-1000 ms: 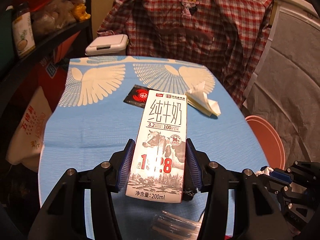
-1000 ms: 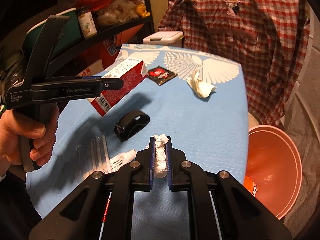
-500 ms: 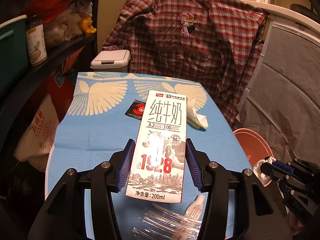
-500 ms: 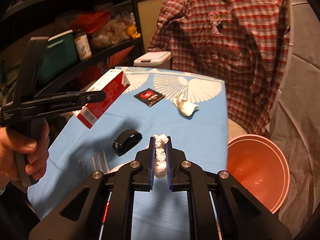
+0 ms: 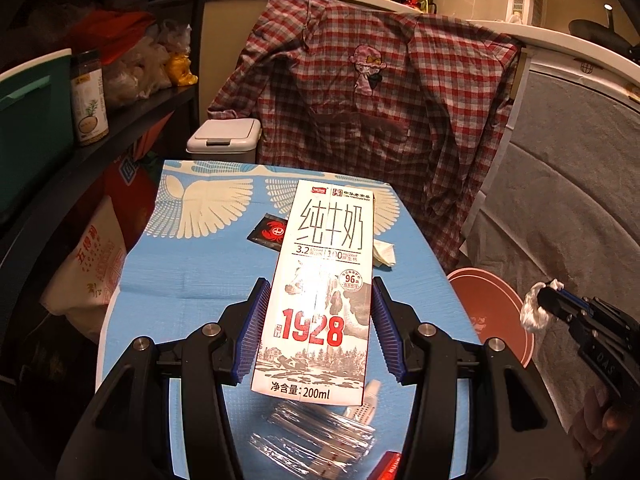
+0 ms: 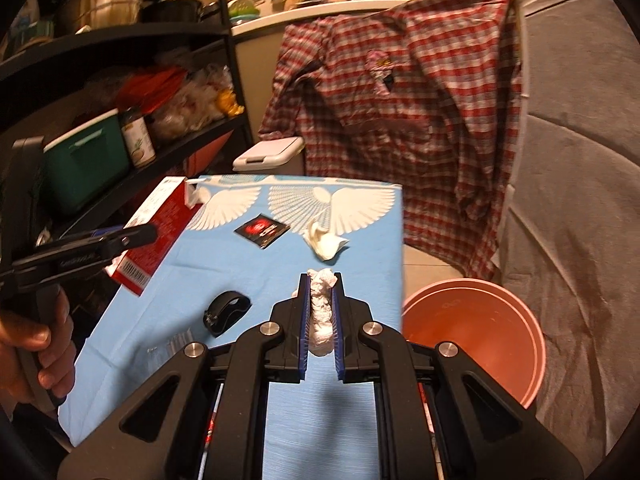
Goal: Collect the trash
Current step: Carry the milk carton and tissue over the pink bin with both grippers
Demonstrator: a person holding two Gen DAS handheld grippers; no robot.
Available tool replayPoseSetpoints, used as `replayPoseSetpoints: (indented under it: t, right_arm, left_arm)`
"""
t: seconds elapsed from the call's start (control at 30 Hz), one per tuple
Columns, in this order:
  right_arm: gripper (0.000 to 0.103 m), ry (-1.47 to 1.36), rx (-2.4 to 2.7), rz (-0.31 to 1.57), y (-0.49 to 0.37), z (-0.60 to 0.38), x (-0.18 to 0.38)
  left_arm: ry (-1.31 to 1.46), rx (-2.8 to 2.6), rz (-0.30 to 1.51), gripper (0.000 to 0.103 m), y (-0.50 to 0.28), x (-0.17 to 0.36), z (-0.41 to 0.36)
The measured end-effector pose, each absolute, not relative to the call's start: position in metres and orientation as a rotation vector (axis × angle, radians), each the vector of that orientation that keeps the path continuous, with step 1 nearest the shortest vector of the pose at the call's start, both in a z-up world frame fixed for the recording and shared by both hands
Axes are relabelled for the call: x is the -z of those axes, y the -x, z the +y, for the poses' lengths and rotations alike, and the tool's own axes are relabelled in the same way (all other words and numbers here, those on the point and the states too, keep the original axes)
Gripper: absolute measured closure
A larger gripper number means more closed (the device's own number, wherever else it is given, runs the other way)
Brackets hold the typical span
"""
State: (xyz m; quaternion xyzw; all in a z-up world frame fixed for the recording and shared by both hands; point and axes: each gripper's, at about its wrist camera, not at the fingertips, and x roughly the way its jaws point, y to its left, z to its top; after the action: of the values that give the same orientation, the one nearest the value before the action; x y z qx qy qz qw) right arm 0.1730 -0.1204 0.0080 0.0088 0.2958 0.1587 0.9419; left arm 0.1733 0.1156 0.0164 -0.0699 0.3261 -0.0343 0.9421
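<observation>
My left gripper (image 5: 320, 332) is shut on a white and red 200 ml milk carton (image 5: 324, 280) and holds it above the blue table (image 5: 192, 272). The carton also shows at the left of the right wrist view (image 6: 160, 232). My right gripper (image 6: 320, 312) is shut on a crumpled white tissue wad (image 6: 321, 312), held above the table's right edge. An orange bin (image 6: 476, 332) stands on the floor to the right of the table; it also shows in the left wrist view (image 5: 488, 312). On the table lie a black and red sachet (image 6: 262, 230), a crumpled napkin (image 6: 326, 242) and clear plastic wrap (image 5: 316, 436).
A black strap ring (image 6: 226, 312) lies on the table. A white lidded bin (image 6: 268, 154) stands behind the table. A plaid shirt (image 6: 400, 120) hangs at the back. Dark shelves (image 6: 120, 128) with jars and bags line the left. A grey cover (image 6: 580, 200) is at the right.
Both grippers have risen and pulled back from the table with their loads. The right gripper with the tissue has shifted toward the orange bin.
</observation>
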Motion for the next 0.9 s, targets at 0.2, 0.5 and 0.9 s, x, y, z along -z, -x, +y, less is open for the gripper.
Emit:
replayPoseSetpoints:
  t: [0.2, 0.5, 0.9]
  right_arm:
    - [0.093, -0.047, -0.253, 0.568, -0.169, -0.142, -0.018]
    - [0.093, -0.040, -0.173, 0.529, -0.168, -0.165, -0.027]
    - [0.093, -0.063, -0.115, 0.525, -0.175, -0.192, -0.028]
  left_arm:
    - [0.136, 0.085, 0.651, 0.053, -0.166, -0.022, 0.103]
    - [0.122, 0.121, 0.647, 0.053, -0.166, -0.023, 0.080]
    - [0.105, 0.180, 0.654, 0.053, -0.178, -0.021, 0.038]
